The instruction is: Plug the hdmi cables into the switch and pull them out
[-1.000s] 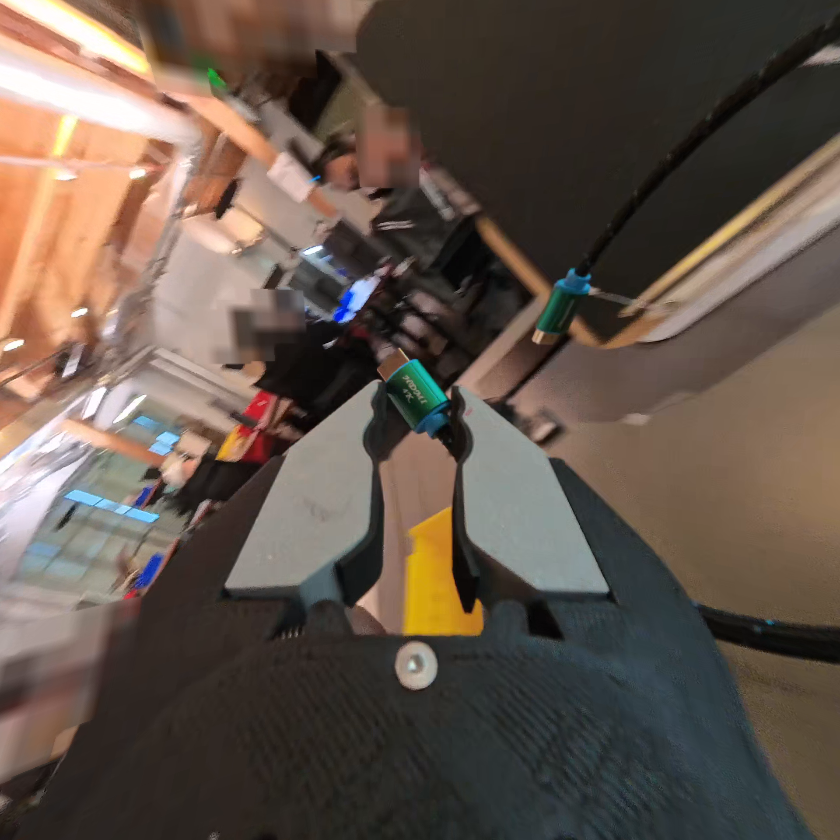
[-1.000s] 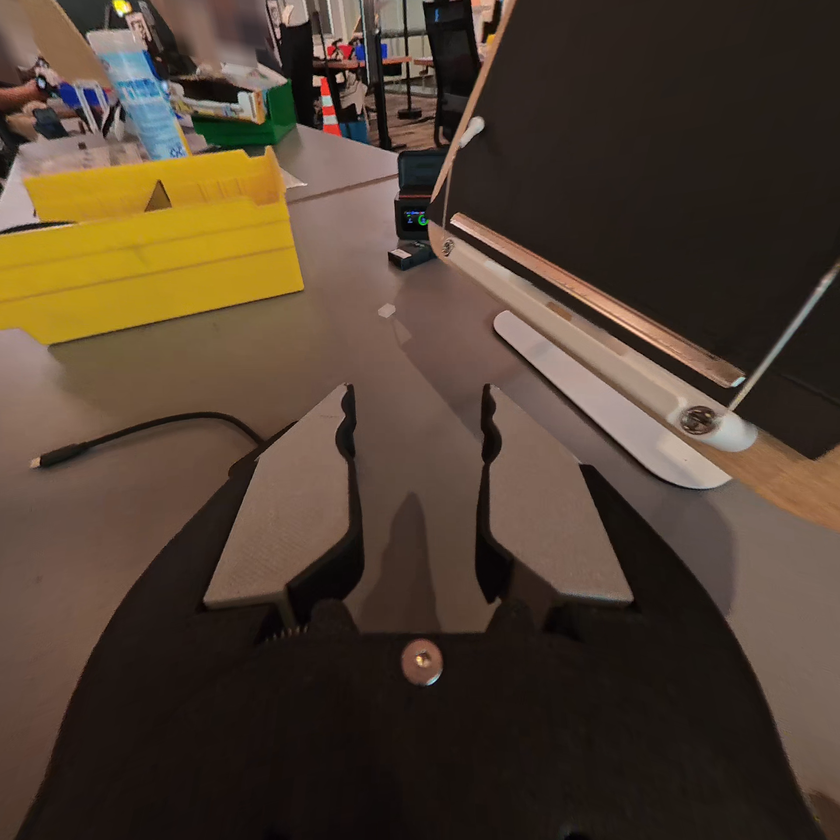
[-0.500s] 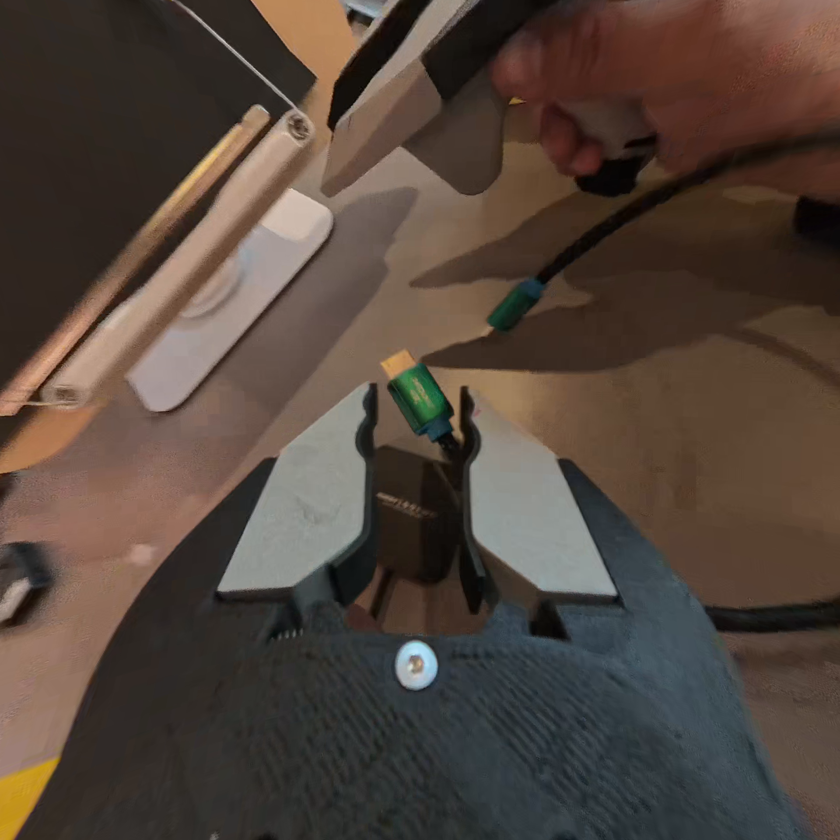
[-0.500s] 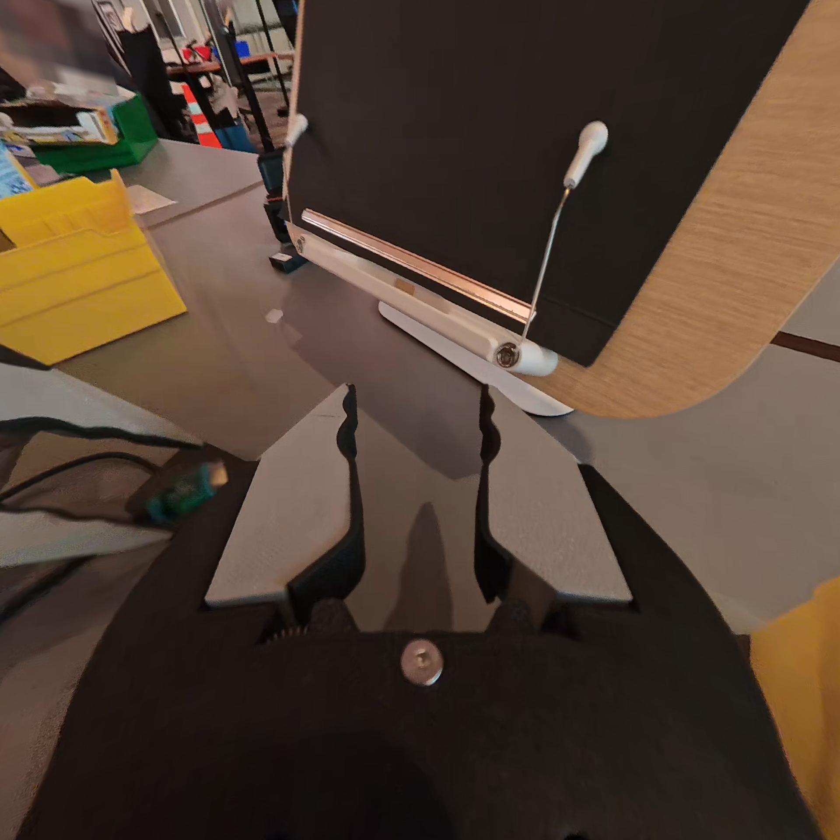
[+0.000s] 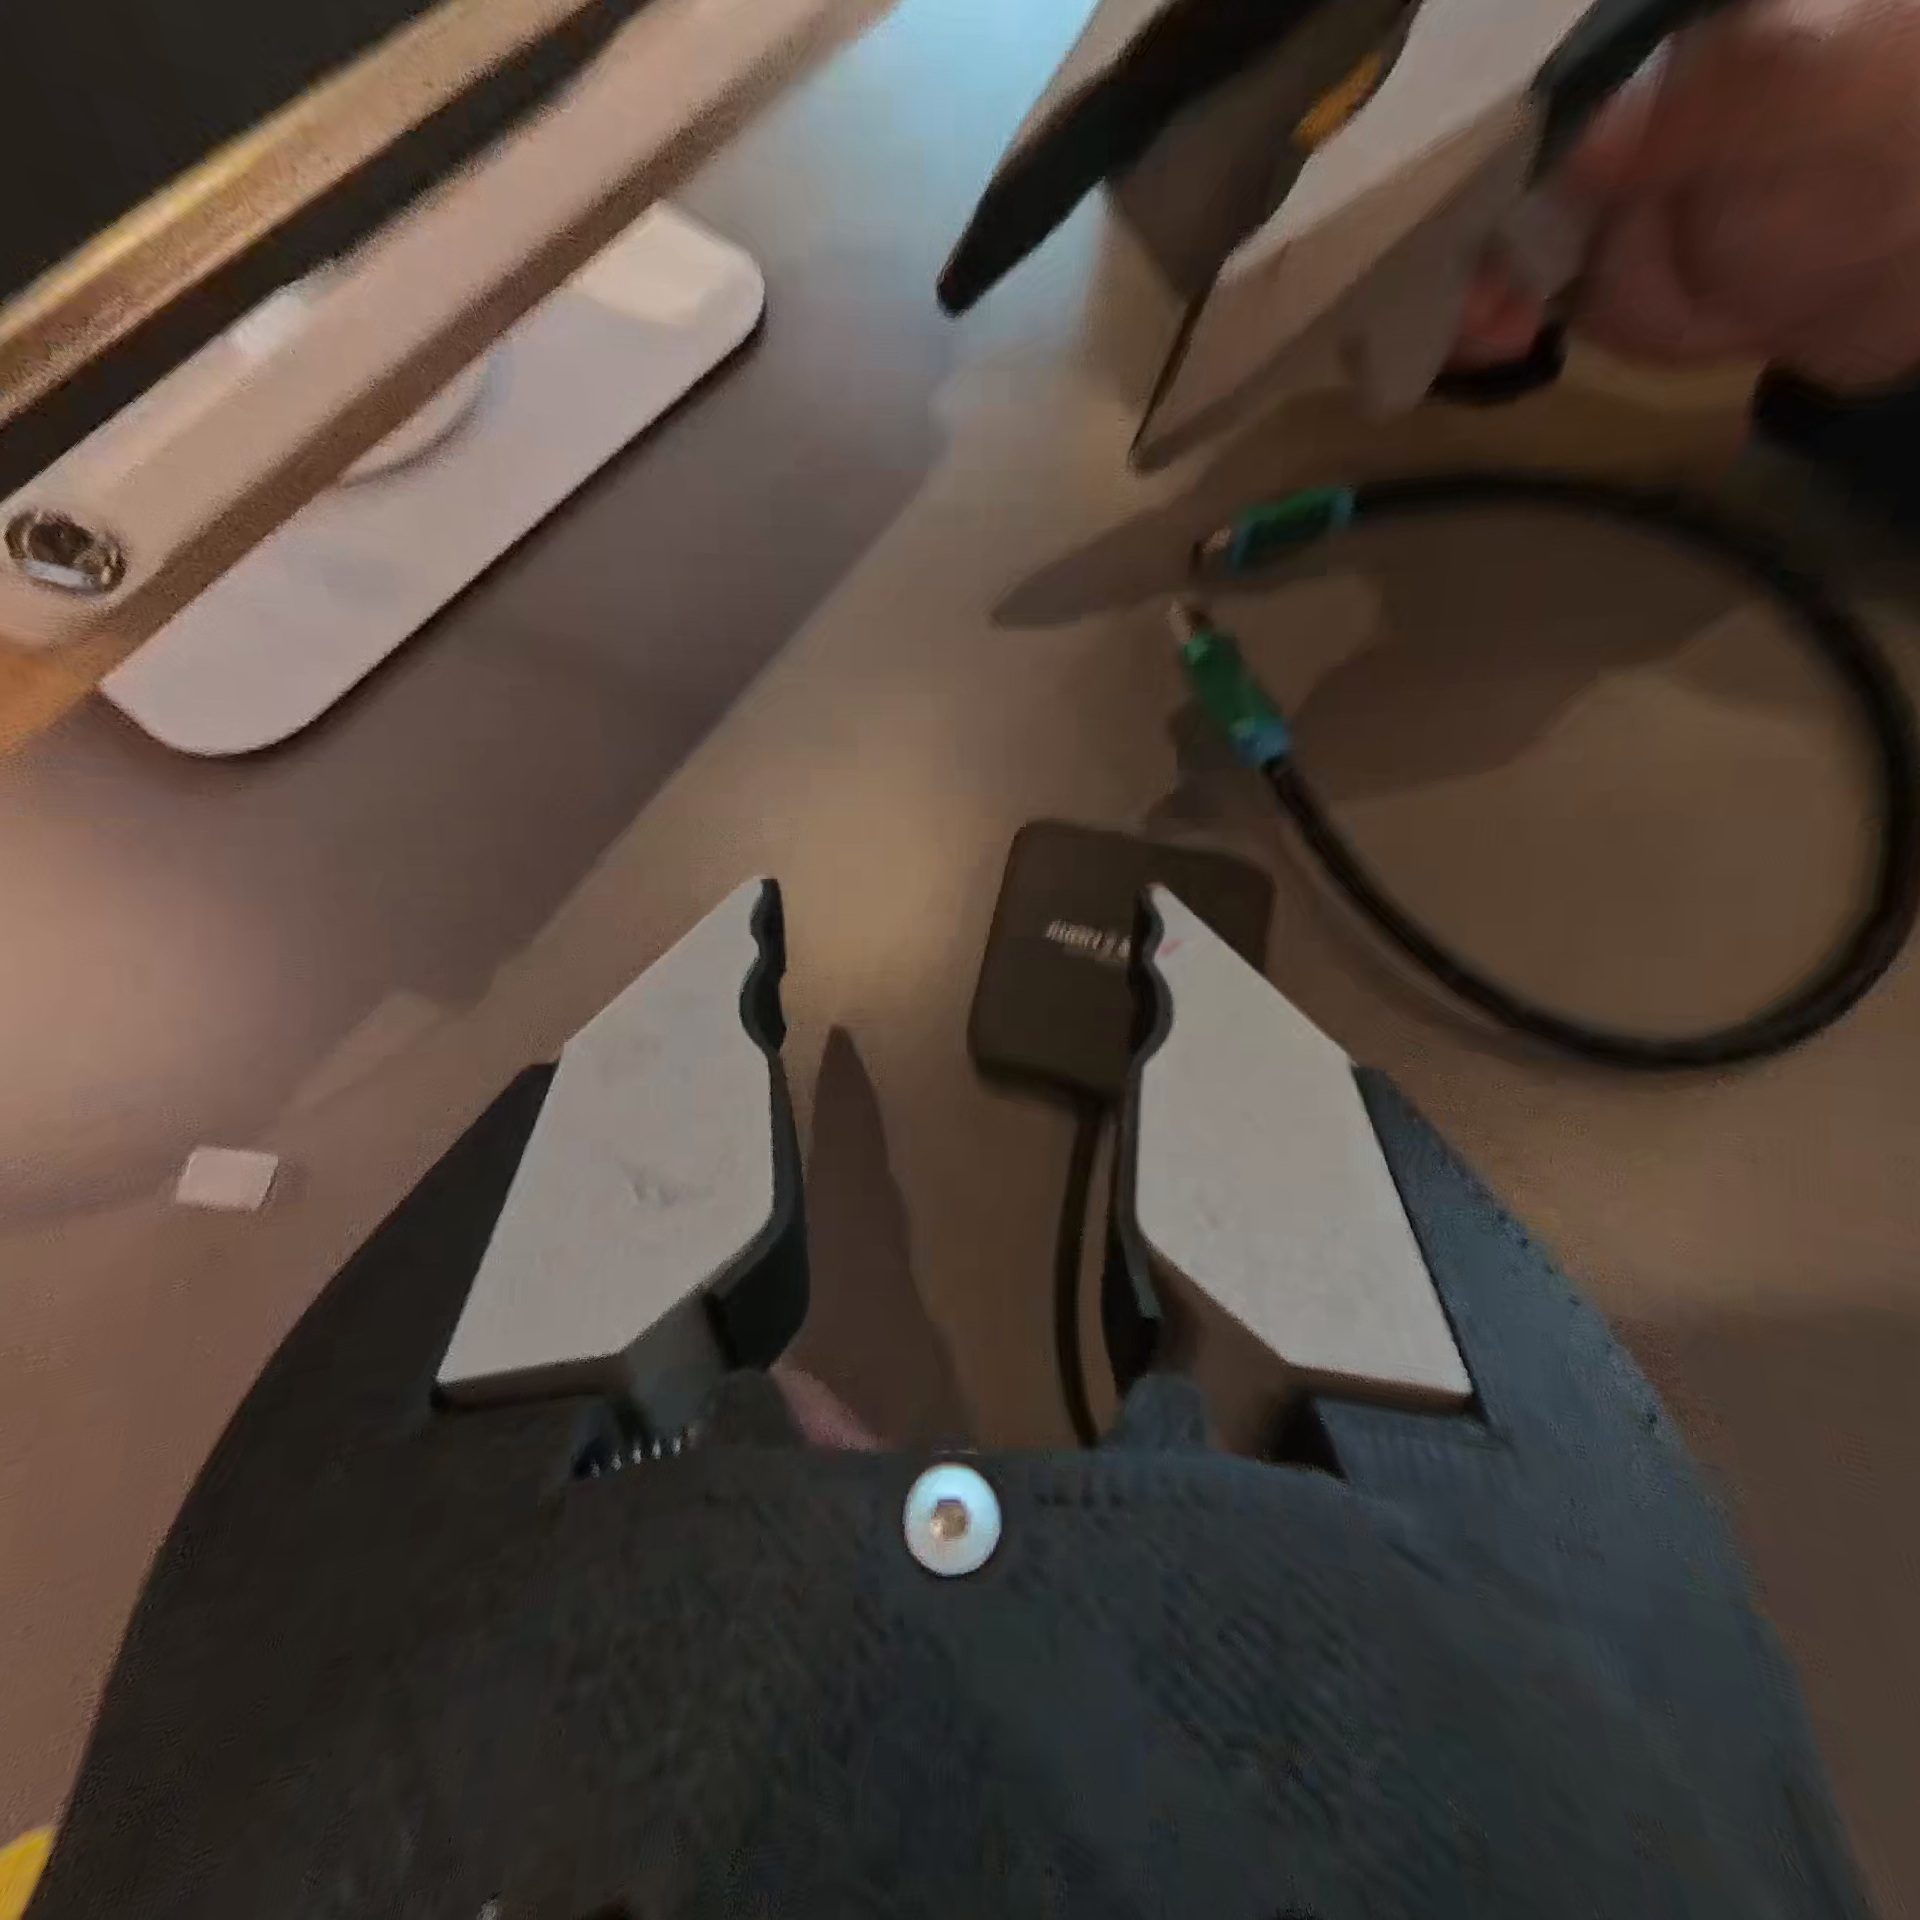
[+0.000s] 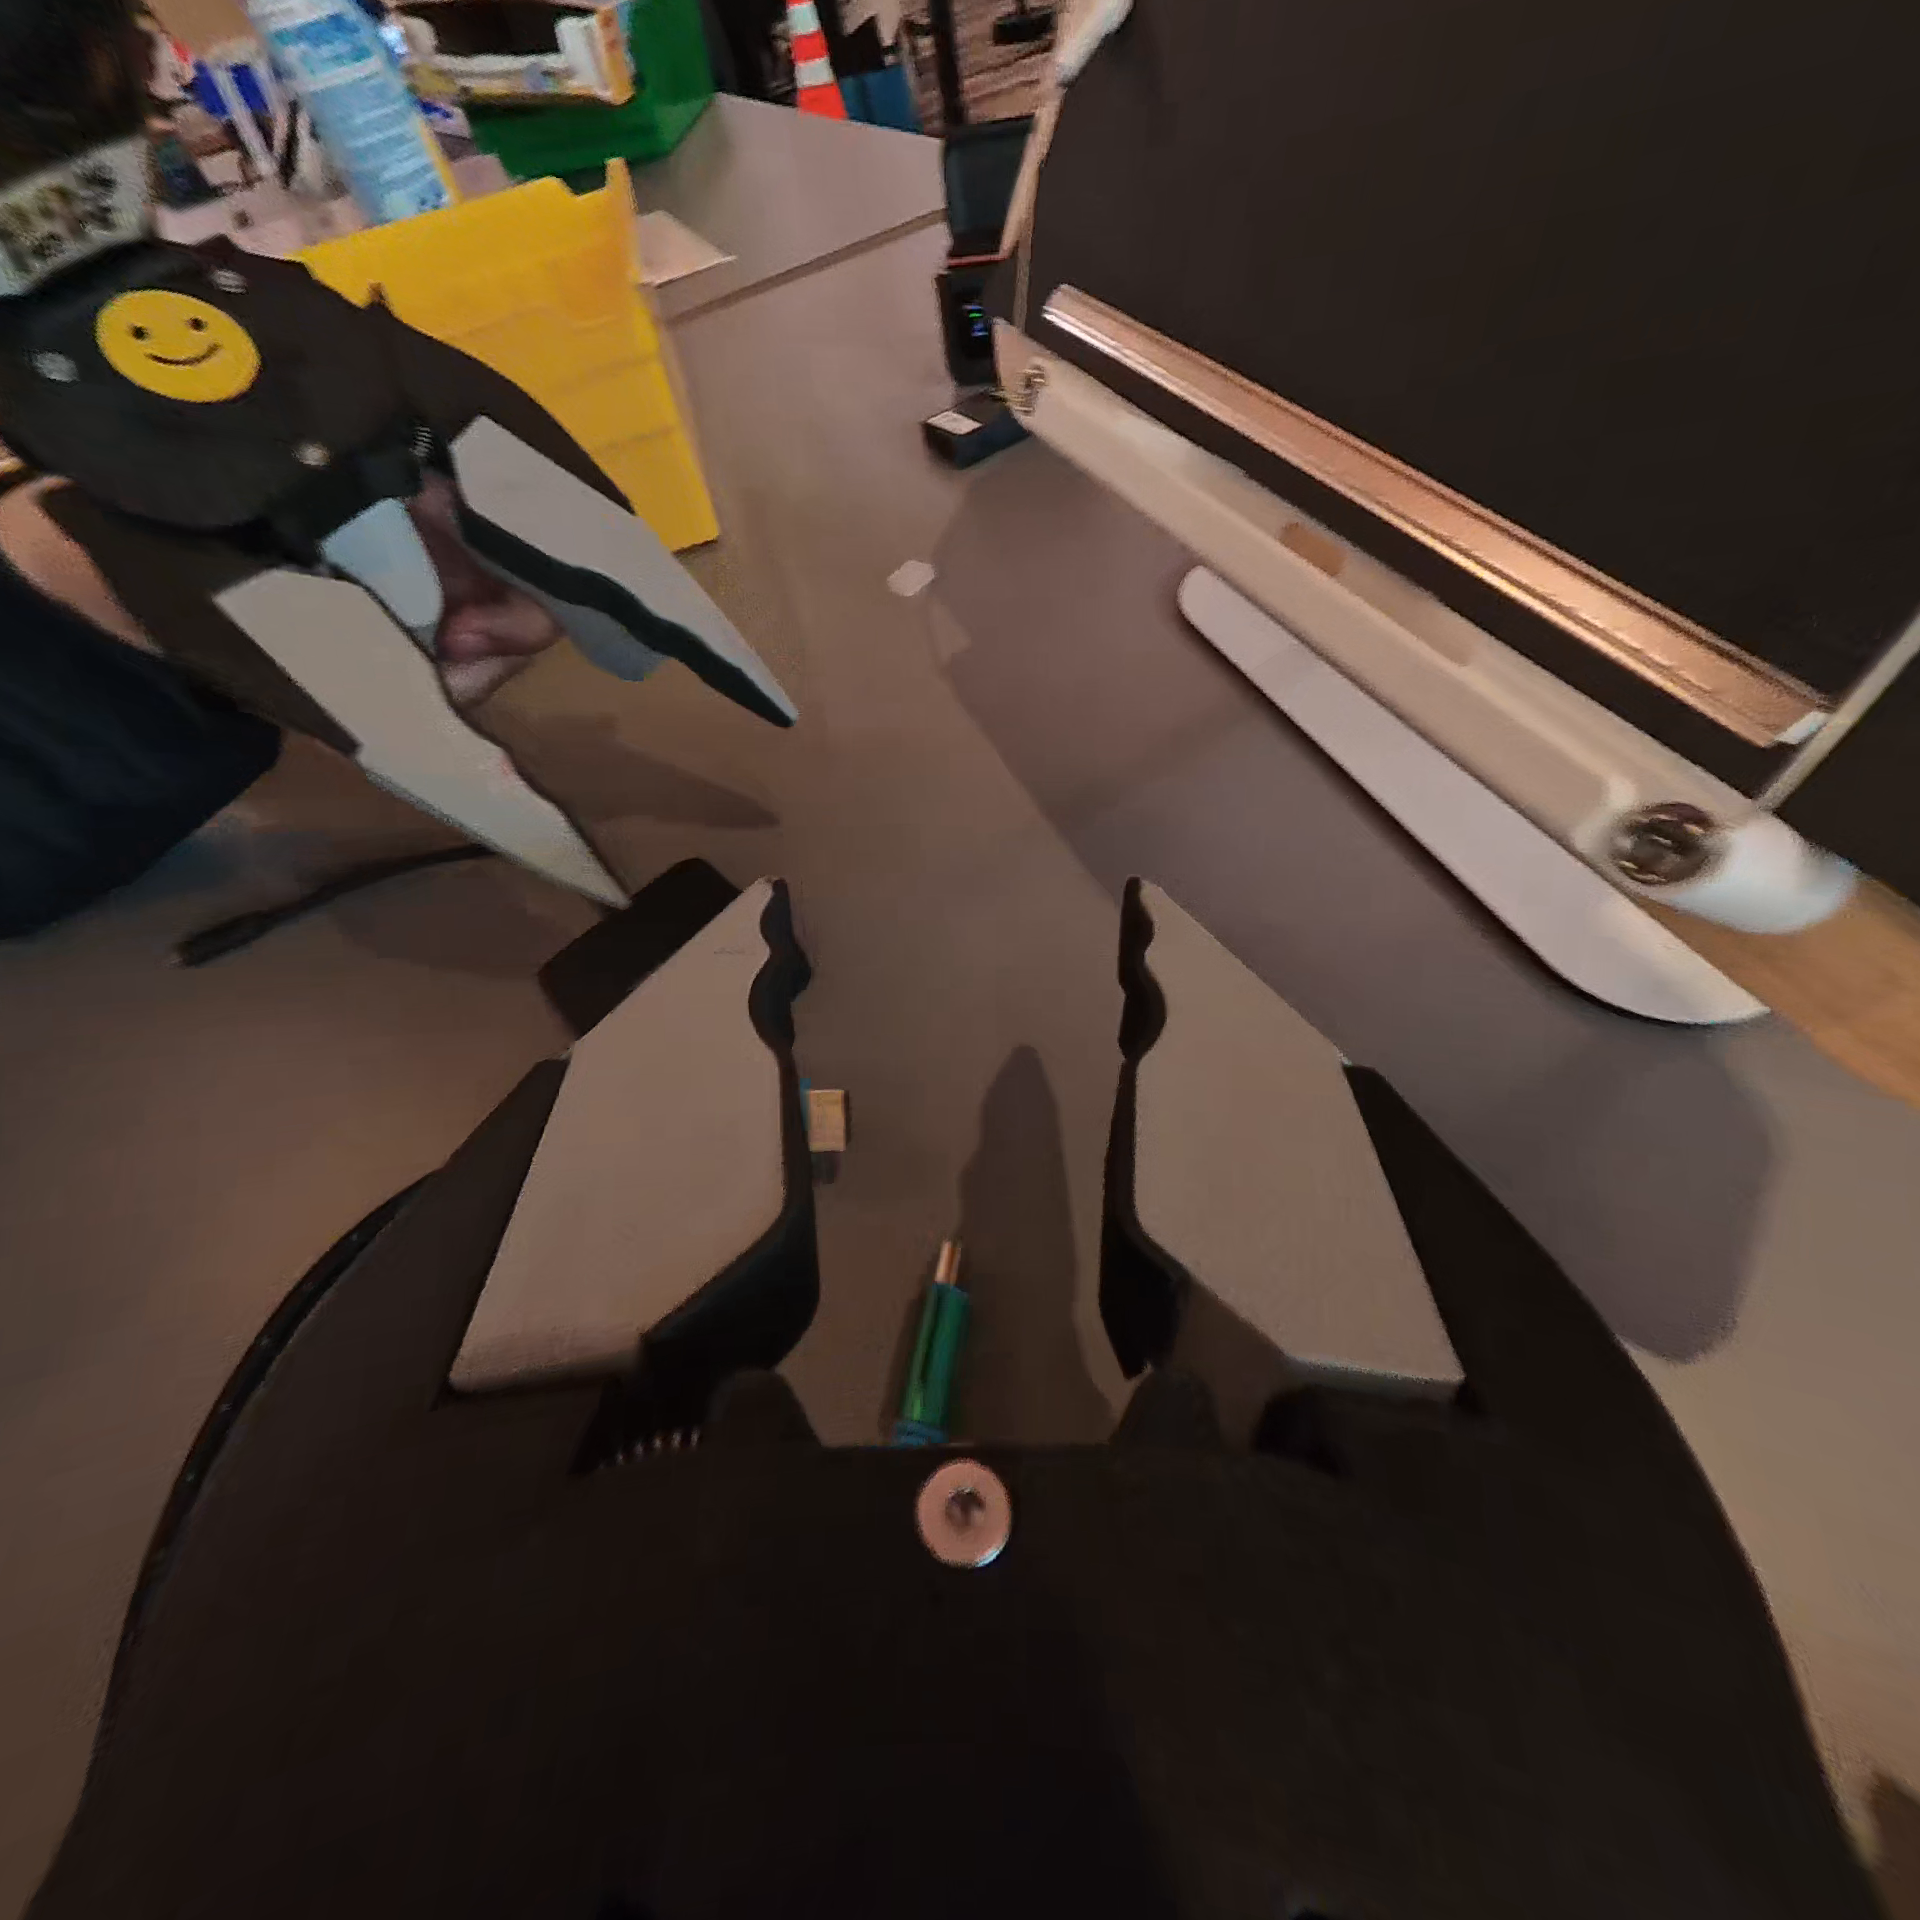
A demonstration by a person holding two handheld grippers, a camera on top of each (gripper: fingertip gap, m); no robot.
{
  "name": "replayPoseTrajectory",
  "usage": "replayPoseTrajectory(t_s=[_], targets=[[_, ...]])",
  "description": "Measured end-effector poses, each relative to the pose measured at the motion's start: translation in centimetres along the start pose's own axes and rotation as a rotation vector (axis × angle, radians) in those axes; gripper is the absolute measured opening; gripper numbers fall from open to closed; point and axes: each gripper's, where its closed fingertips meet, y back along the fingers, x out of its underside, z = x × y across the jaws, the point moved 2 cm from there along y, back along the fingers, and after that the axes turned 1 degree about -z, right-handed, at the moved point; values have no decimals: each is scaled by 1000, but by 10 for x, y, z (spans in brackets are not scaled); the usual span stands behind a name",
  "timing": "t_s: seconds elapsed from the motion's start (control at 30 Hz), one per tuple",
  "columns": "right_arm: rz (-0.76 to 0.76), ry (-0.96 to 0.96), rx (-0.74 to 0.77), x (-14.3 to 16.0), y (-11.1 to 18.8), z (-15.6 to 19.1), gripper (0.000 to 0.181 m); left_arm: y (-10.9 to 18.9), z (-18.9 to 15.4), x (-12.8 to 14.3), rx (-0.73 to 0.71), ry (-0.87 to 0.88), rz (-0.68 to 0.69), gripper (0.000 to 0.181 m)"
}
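My left gripper [image 5: 954, 925] is open and empty, low over the table. A small black switch box [image 5: 1049, 894] lies just under its right fingertip. Two green HDMI plugs lie on the table beyond it, one nearer [image 5: 1236, 696] and one farther [image 5: 1288, 525], joined by a looping black cable [image 5: 1766, 935]. My right gripper [image 6: 954, 925] is open and empty above one green plug [image 6: 935, 1351]. A second plug's gold tip [image 6: 828, 1117] shows beside its left finger. The switch's corner [image 6: 634, 935] shows to the left.
A black board on a stand with a white base [image 5: 416, 520] [image 6: 1455, 779] stands close by. A yellow bin [image 6: 540, 312] sits at the back left. Each gripper shows in the other's view: the right one [image 5: 1044, 379], held by a hand [image 5: 1766, 208], and the left one [image 6: 696, 810]. From the right gripper's tips to the green plug [image 6: 935, 1351] is close to 9 cm.
My left gripper held a green plug by its cable end, swung down toward the table and has opened; the plug now lies on the table. My right gripper has moved over the plugs.
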Motion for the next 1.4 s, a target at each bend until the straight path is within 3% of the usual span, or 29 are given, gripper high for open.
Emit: replayPoseTrajectory(t_s=[0.23, 0.33, 0.5, 0.67, 0.8, 0.93, 1.07, 1.4], targets=[[36, 82, -213, 5, -7, 41, 60, 9, -18, 47, 92, -71, 221, 58], [88, 120, -249, 15, -14, 50, 61, 1, -27, 48, 141, -100, 206, 6], [145, 168, -278, 25, -21, 63, 63, 2, -19, 44, 62, -205, 209, 4], [142, 236, -267, 23, -21, 69, 71, 23, -23, 11, 89, -262, -8, 3], [104, 291, -296, 16, -15, 79, 76, 36, -30, 2, 160, -241, -81, 3], [88, 349, -285, 13, -14, 86, 77, 35, -36, 3, 231, -207, -87, 3], [97, 402, -279, 15, -14, 91, 64, 30, -43, 6, 256, -211, -68, 3], [88, 396, -278, 14, -13, 91, 70, 31, -46, -6, 276, -184, -148, 3]])
